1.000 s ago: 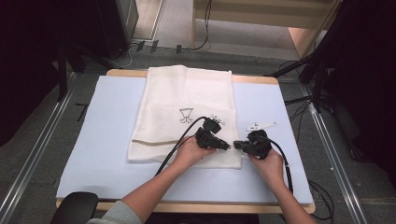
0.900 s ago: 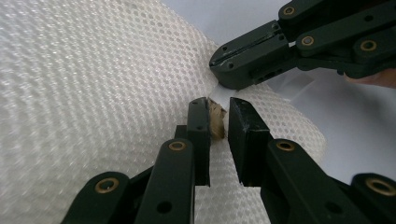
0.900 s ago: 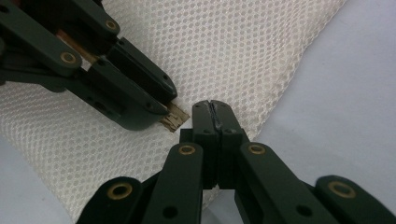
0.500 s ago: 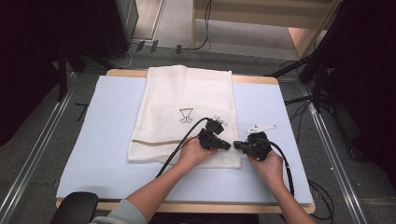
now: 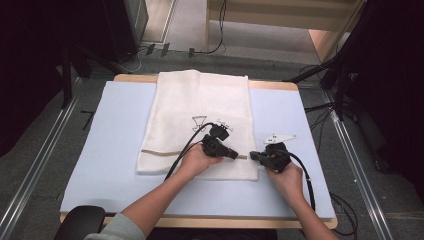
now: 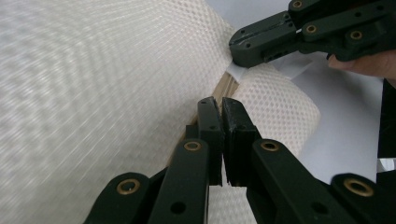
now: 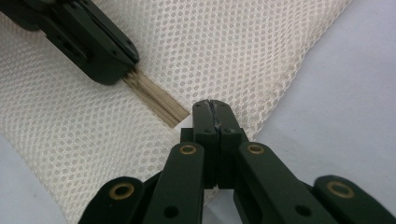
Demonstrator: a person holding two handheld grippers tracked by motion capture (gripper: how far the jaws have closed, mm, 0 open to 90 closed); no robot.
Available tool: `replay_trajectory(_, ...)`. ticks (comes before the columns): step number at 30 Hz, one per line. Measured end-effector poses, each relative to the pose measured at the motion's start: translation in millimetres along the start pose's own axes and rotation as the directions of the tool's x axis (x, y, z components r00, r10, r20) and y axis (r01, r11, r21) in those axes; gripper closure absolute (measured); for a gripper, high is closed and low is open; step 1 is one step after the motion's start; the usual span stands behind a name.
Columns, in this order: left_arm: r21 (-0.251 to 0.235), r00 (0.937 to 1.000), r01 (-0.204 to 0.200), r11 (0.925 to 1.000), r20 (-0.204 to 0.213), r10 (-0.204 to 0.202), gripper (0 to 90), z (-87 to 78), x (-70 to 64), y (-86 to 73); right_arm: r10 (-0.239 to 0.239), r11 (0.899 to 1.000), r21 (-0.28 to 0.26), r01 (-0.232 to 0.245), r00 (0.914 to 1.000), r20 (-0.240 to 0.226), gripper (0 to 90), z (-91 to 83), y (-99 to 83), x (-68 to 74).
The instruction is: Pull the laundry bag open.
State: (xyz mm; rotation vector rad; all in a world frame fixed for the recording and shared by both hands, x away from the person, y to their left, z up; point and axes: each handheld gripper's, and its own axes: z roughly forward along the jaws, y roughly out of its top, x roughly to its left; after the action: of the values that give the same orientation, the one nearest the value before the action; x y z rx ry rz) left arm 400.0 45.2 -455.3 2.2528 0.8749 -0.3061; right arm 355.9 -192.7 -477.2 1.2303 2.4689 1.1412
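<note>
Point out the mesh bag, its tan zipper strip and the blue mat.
mesh bag [image 5: 200, 97]: high view, upper middle of the white mesh.
zipper strip [image 7: 156, 100]: right gripper view, middle of the exposed tan strip.
blue mat [image 5: 107, 135]: high view, bare area left of the bag.

Grey carpet floor [image 5: 65, 125] all around the counter [image 5: 125, 78], with a wooden edge and a pale blue top. Metal rails [image 5: 30, 175] along the floor on both sides. Black cables [image 5: 215, 47] lying behind on the floor. Light wood furniture [image 5: 280, 15] at the back, maybe a desk or shelf, too cut off to tell. Dark, dim corners left and right. Black round chair part [image 5: 80, 225] near the bottom edge.
</note>
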Motion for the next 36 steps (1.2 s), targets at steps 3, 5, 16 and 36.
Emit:
replay_trajectory(3, -0.004, 1.0000, 0.007, 1.0000, 0.003, -0.007, 89.0, -11.2, 5.4, -5.2, 0.000, 1.000, -0.001, 0.000, 1.0000, -0.001, 90.0, 0.1, 0.0, -0.1)
replay_trajectory(5, -0.006, 0.9999, 0.012, 0.9999, 0.001, -0.012, 88.9, -17.5, 8.6, -9.7, 0.002, 1.000, 0.003, -0.002, 1.0000, -0.001, 90.0, -0.1, 0.2, 0.1)
replay_trajectory(16, -0.022, 0.9995, 0.032, 0.9992, -0.002, -0.032, 89.0, -50.9, 25.5, -32.1, 0.002, 1.000, 0.001, -0.002, 1.0000, -0.001, 90.0, 0.1, 0.1, 0.2)
replay_trajectory(36, -0.022, 0.9981, 0.059, 0.9980, -0.017, -0.060, 89.0, -85.7, 41.7, -52.3, 0.005, 1.000, -0.001, -0.005, 1.0000, -0.001, 90.0, 0.1, -0.1, 0.2)
